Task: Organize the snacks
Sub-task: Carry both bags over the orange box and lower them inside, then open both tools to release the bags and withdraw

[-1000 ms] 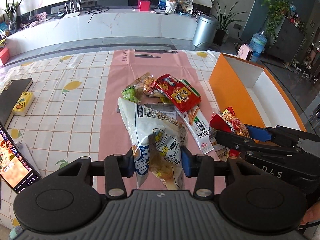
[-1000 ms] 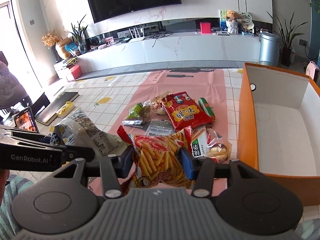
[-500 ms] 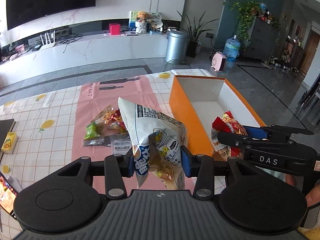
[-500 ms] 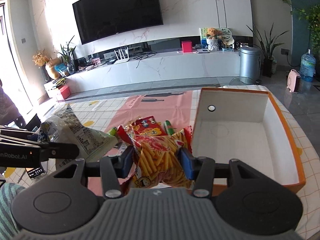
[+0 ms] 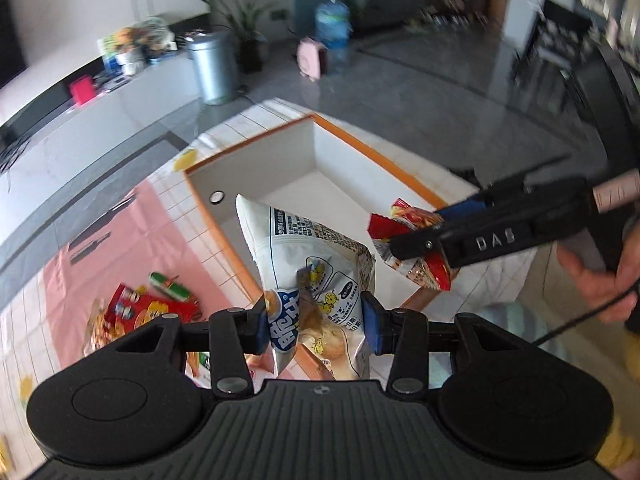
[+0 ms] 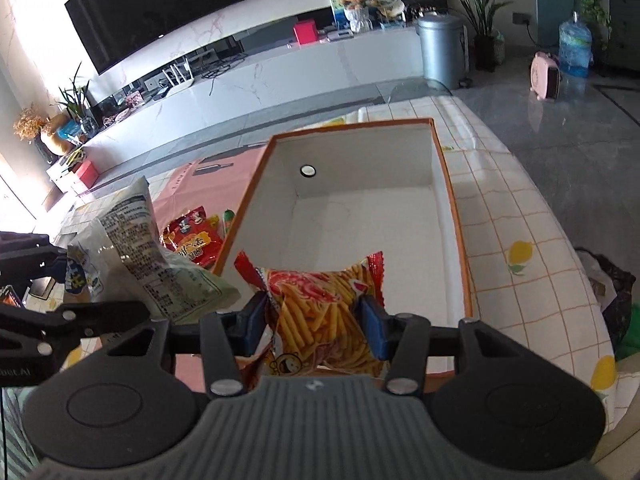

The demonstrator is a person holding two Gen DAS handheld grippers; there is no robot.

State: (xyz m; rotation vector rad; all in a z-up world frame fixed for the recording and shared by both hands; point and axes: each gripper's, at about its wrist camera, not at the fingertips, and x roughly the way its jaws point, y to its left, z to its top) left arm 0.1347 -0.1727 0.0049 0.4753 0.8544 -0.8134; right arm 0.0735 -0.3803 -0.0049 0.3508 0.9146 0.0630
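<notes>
Both grippers' fingers (image 5: 370, 322) clamped, loaded.

Measured against the orange box (image 6: 452, 216), both carried bags travelled from above the snack pile on the pink runner (image 5: 132, 240) toward the box: the white bag (image 5: 316, 276) clamped in the left gripper (image 5: 316, 322) ended over the box's near left wall, and the red fries bag (image 6: 320, 304) pinched in the right gripper (image 6: 316, 326) ended over the box's near end. The red packet (image 5: 148, 308) and its neighbours fell behind, left of the box, as the left view swung and tilted.
</notes>
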